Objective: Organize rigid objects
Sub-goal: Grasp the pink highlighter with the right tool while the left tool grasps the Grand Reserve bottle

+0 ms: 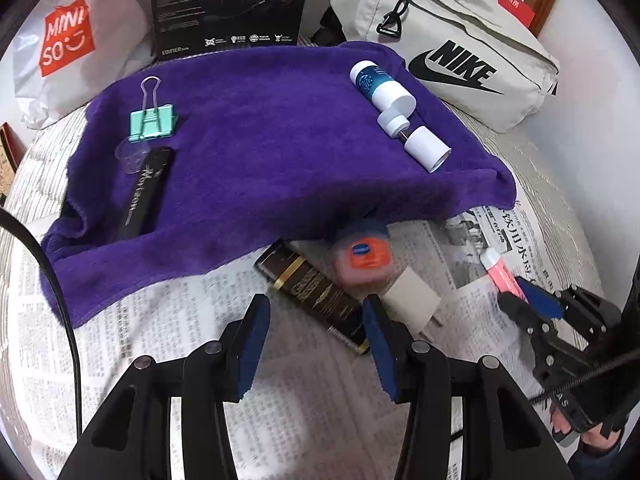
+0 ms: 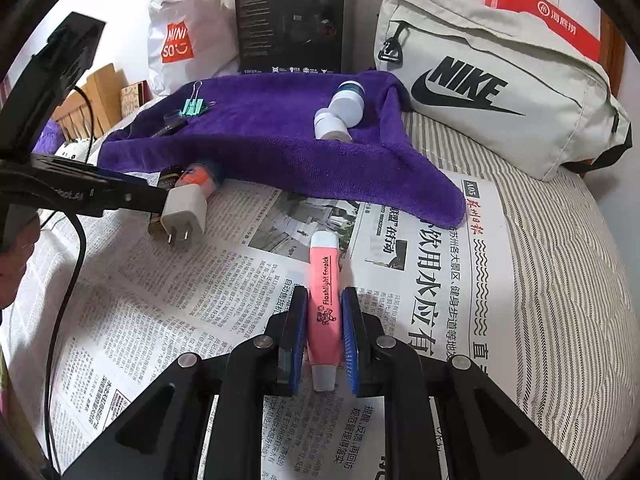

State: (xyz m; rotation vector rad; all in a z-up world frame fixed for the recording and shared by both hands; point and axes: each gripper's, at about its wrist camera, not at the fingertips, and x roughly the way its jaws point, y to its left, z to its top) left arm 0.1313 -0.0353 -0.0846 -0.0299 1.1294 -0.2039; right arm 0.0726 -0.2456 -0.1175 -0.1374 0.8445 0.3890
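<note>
From the left wrist, the left gripper (image 1: 316, 336) hangs open over the dark tube (image 1: 316, 294); binder clip (image 1: 153, 120) and white bottle (image 1: 382, 86) already sit on the purple towel (image 1: 260, 136). From the right wrist, the right gripper (image 2: 325, 340) clamps the pink highlighter (image 2: 325, 296) on the newspaper (image 2: 200, 304); charger plug (image 2: 185, 210) also seems left to sort.

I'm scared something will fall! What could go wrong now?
1. The right gripper pinches the pink highlighter near one end, so it might tilt or slip when lifted.
2. The open left gripper hovers over the dark tube, tight against the white plug and orange jar; it might bump those.
</note>
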